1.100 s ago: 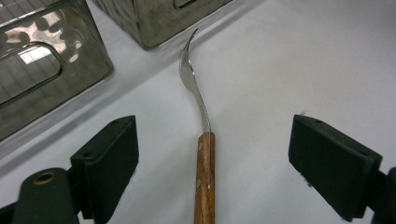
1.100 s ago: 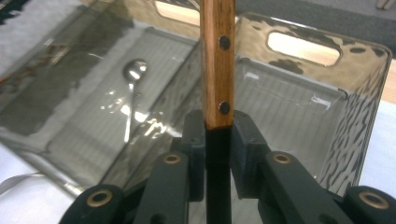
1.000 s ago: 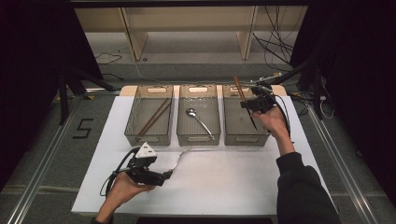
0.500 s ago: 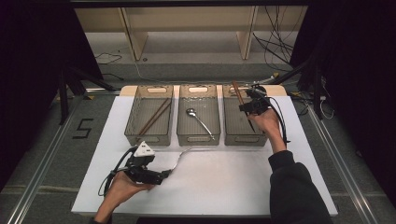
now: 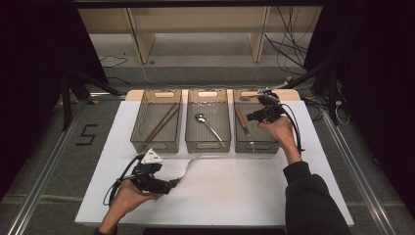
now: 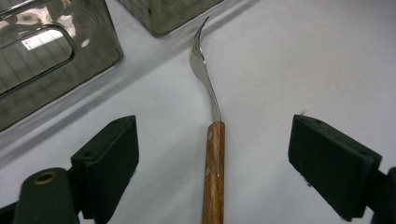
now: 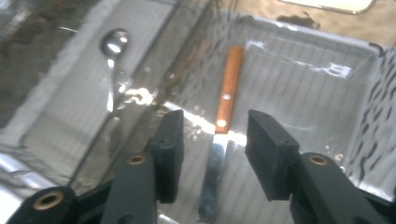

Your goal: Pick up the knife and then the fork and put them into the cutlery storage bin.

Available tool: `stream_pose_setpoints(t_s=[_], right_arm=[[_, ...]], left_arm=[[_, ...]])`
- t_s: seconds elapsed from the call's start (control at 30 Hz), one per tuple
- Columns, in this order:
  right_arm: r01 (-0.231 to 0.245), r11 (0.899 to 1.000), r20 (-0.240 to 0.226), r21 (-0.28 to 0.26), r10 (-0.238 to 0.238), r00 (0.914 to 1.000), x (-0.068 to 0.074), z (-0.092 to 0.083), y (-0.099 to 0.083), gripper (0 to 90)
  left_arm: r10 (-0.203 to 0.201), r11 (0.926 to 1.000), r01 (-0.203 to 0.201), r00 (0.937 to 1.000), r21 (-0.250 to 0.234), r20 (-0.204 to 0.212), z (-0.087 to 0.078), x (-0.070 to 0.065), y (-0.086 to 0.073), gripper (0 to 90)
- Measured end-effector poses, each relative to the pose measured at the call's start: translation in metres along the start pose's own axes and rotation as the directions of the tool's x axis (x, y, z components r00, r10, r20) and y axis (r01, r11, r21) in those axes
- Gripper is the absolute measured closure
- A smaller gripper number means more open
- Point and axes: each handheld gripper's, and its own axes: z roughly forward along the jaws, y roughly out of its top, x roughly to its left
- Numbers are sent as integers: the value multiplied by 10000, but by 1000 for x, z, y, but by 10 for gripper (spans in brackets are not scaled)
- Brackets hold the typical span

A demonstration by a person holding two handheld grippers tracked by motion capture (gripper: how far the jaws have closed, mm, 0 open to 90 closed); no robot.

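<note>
Knife (image 7: 223, 140) lies flat in the right-hand bin (image 5: 255, 147), and the right tongs (image 7: 214, 140) hang just above it, jaws freshly parted, gripping nothing. Down on the white surface (image 5: 254, 191), the left tongs (image 6: 212, 154) gape wide either side of a wooden-handled fork (image 6: 212, 158), untouched.

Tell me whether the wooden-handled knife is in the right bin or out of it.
In. The knife lies flat on the floor of the right bin, below the right gripper, whose jaws have just been opening and stand clear of it.
</note>
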Motion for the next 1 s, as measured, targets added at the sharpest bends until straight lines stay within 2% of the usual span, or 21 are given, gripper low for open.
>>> stream_pose_setpoints(t_s=[0.13, 0.2, 0.37, 0.5, 0.67, 0.8, 1.0], right_arm=[[341, 9993, -319, -169, -346, 9989, 9, -9, -1, 482], [720, 9969, -486, -322, -735, 9961, 16, -15, -5, 436], [1148, 9893, -1007, -906, -1238, 9872, 32, -28, -17, 393], [1168, 9834, -1460, -1386, -1370, 9798, 41, -39, -27, 360], [1434, 9660, -1569, -2150, -1791, 9712, 58, -54, -48, 318], [1667, 9547, -1820, -2467, -2145, 9596, 70, -62, -68, 306], [1811, 9470, -2051, -2655, -2390, 9491, 81, -67, -96, 295]], left_arm=[[10, 10000, -10, 10000, 62, -17, 0, 0, 0, 160], [-17, 10000, 17, 10000, 92, -32, 0, 0, 0, 160], [-54, 9997, 55, 10000, 230, -30, 0, 2, 0, 161], [-88, 9995, 88, 10000, 293, -24, 0, 2, 0, 163], [-20, 9989, 25, 9999, 460, -112, -1, 2, 1, 169], [28, 9981, -21, 9999, 623, -109, -3, 3, 1, 178], [144, 9961, -132, 9998, 877, -129, -3, 3, 0, 196]])
